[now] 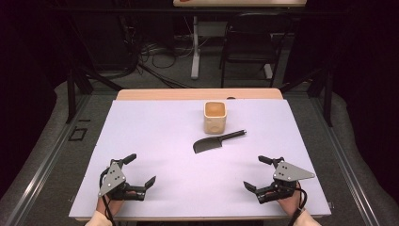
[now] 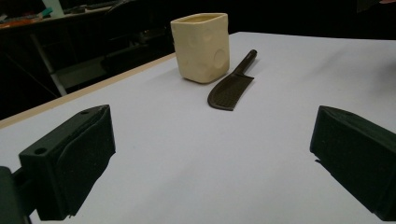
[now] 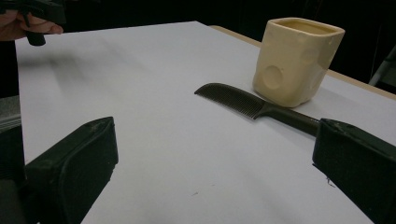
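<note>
On the desk [image 1: 155, 141] a cream cup [image 1: 215, 117] is seen with a dark comb [image 1: 217, 141] just beside it, untouched, while the left gripper [image 1: 126, 174] and right gripper [image 1: 261, 173] are held near the front edge with jaws spread wide and empty (a reach for the comb is judged next).

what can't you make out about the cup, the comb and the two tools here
- Cup: its bottom inside is hidden by its own walls in both gripper views; the high view is too small to tell what is in it.
- Comb: handle end is hidden behind the right tool's jaw in the right gripper view.
- Left tool: cut off by the top left corner of the right gripper view.
- Right tool: its cable runs off the high view's bottom edge.
</note>
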`<state>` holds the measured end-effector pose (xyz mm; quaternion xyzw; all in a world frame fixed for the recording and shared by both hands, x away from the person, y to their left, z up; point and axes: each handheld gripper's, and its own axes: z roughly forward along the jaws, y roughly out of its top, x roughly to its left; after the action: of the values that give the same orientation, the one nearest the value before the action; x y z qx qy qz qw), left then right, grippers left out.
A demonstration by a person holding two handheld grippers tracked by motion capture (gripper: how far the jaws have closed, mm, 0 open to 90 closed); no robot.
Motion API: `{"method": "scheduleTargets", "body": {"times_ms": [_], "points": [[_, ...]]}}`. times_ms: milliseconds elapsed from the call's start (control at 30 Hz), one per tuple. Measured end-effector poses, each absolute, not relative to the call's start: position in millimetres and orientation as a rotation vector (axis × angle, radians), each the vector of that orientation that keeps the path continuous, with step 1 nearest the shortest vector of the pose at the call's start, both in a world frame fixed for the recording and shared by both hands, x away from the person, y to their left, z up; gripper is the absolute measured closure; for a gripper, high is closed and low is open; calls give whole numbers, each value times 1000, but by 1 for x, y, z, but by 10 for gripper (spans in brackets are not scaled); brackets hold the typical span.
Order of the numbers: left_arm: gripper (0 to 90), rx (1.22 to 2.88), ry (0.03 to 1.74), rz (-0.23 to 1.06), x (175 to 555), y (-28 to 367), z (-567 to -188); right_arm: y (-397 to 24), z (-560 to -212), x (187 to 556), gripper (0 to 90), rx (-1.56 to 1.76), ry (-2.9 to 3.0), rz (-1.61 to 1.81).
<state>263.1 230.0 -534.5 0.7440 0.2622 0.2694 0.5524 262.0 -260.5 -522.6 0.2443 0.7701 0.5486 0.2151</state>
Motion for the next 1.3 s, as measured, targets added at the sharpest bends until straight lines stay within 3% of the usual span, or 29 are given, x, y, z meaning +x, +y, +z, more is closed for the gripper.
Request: {"method": "scheduleTargets", "body": {"times_ms": [1300], "points": [[1, 1767, 647, 621, 267, 229, -535, -241, -511, 313, 0, 720, 2286, 1317]]}}
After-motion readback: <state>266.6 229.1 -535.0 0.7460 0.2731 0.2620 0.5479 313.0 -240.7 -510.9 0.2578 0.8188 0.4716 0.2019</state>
